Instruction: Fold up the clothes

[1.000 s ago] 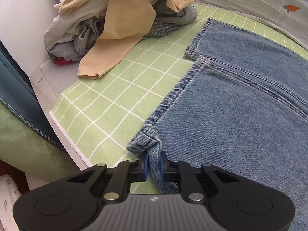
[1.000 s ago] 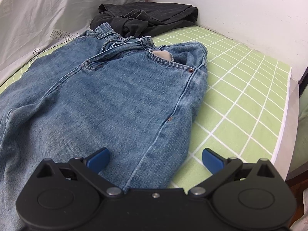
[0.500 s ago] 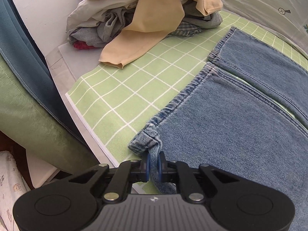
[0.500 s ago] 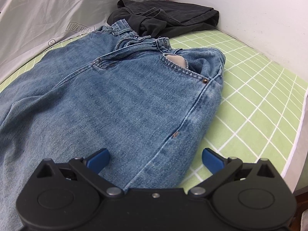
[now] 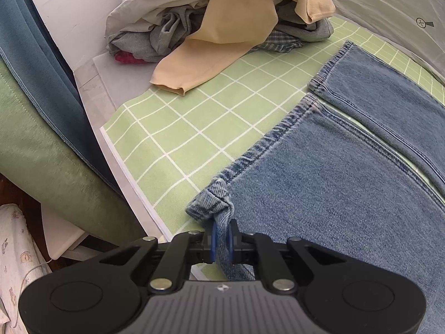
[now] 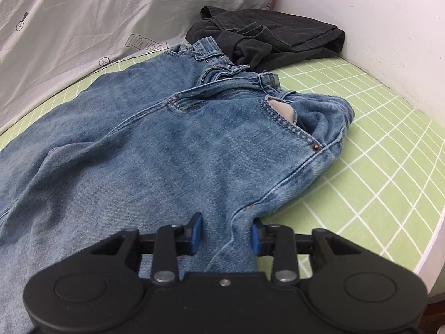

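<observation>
Left view: our left gripper [image 5: 221, 240] pinches the hem corner of the jeans [image 5: 347, 183], which lie flat on the green checked mat [image 5: 178, 136]; only here do we see the heap of clothes [image 5: 222, 22]. Right view: right gripper [image 6: 226, 233] half spread, blue pads either side of the jeans' side seam, contact unclear; black garment [image 6: 278, 39] beyond the waistband.
</observation>
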